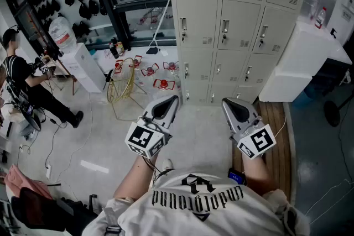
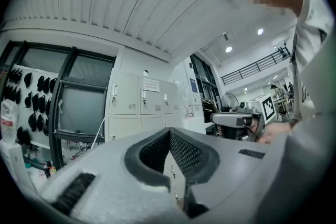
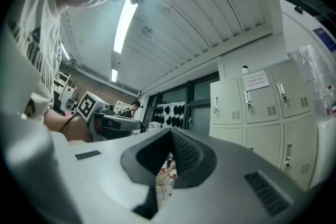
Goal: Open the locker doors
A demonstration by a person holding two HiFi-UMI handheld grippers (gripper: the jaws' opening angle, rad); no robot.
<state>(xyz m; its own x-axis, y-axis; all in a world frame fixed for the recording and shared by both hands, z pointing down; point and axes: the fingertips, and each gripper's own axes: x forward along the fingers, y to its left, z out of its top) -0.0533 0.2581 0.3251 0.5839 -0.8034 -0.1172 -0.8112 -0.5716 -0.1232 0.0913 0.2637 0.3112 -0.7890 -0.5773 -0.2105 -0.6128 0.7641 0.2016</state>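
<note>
A bank of pale grey lockers stands ahead, and every door in view is closed, each with a small metal handle. My left gripper and right gripper are held side by side over the floor, a good way short of the lockers. Both are shut with nothing between the jaws. In the left gripper view the lockers show beyond the closed left gripper. The right gripper view has the closed right gripper in front, with the lockers off to the right.
A white box-like unit stands against the lockers on the right. On the floor to the left lie a yellow wire frame and red items. A person stands far left near a water dispenser.
</note>
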